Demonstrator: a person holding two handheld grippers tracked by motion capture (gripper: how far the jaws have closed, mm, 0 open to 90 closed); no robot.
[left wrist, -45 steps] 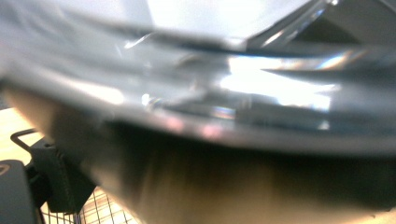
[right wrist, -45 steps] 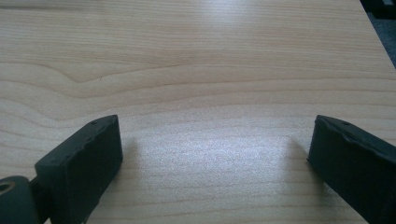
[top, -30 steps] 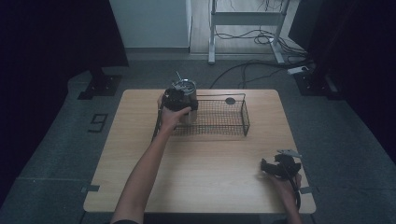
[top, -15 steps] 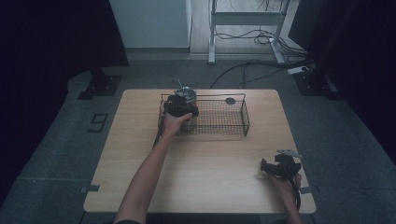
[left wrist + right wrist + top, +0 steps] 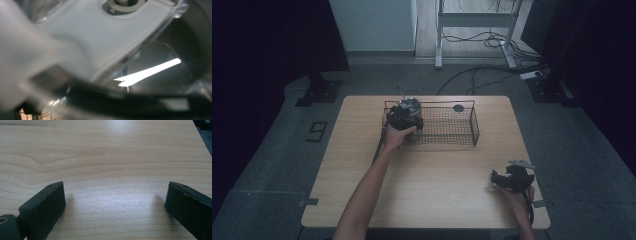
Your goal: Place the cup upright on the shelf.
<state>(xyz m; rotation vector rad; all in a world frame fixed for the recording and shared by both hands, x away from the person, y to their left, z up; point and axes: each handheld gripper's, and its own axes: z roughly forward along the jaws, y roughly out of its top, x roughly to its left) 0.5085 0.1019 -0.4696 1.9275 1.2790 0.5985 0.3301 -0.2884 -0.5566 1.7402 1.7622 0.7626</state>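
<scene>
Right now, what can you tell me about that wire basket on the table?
The wire basket is a long, low box of thin dark metal mesh, open on top, upright on the far middle of the wooden table. A small dark round thing lies by its far rim. The left gripper holds a shiny object at its left end.

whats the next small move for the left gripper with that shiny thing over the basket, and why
Probably ease the left gripper straight down. In the high view it holds a shiny round metal object over the left end of the black wire basket; whether it already rests on the basket's floor is unclear. The right gripper sits open over the light wooden table.
</scene>
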